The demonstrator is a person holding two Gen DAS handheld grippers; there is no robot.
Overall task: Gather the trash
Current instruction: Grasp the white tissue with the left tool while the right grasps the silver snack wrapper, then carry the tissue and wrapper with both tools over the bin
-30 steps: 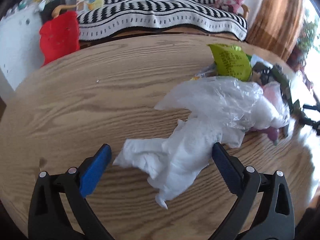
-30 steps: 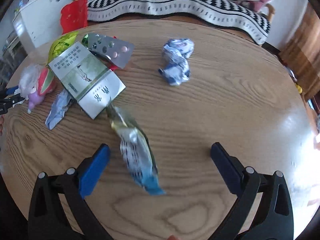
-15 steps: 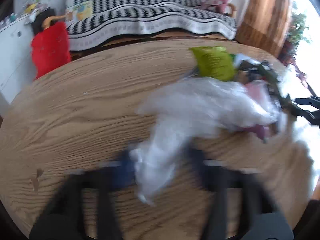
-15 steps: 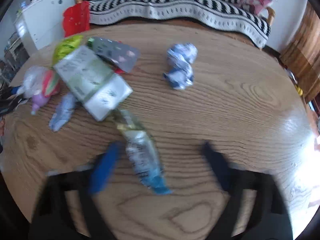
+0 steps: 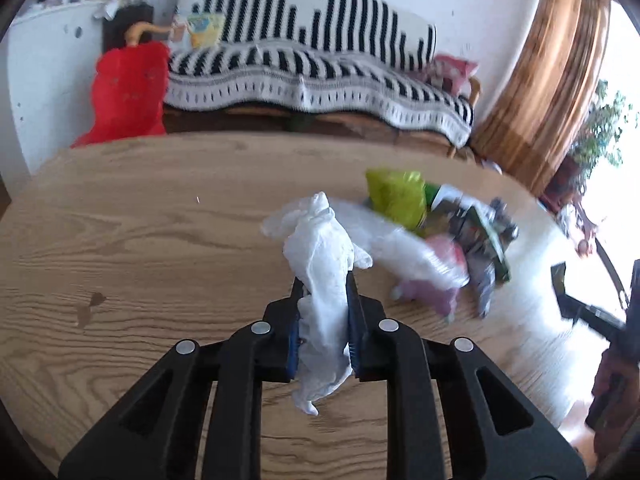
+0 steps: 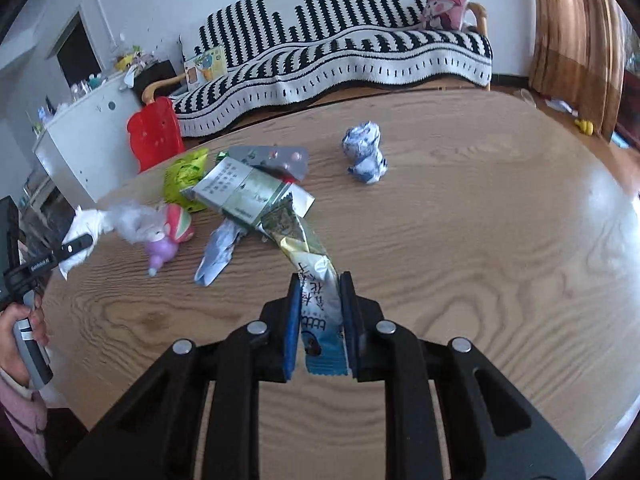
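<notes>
Left gripper, low centre of its view, is closing its blue pads on a crumpled white plastic bag trailing right toward the litter pile on the oval wooden table. Right gripper is likewise closing on a crinkled blue-and-white snack wrapper. Both pickups look under way; next, I judge, the wrapper goes into the bag, which needs its mouth opened.

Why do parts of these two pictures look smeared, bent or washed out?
Left wrist view: the trash pile is motion-smeared, the window side blown out white. Right wrist view: sharper, with glare on the table. Both: the fisheye lens bends the table edge and darkens corners.
</notes>
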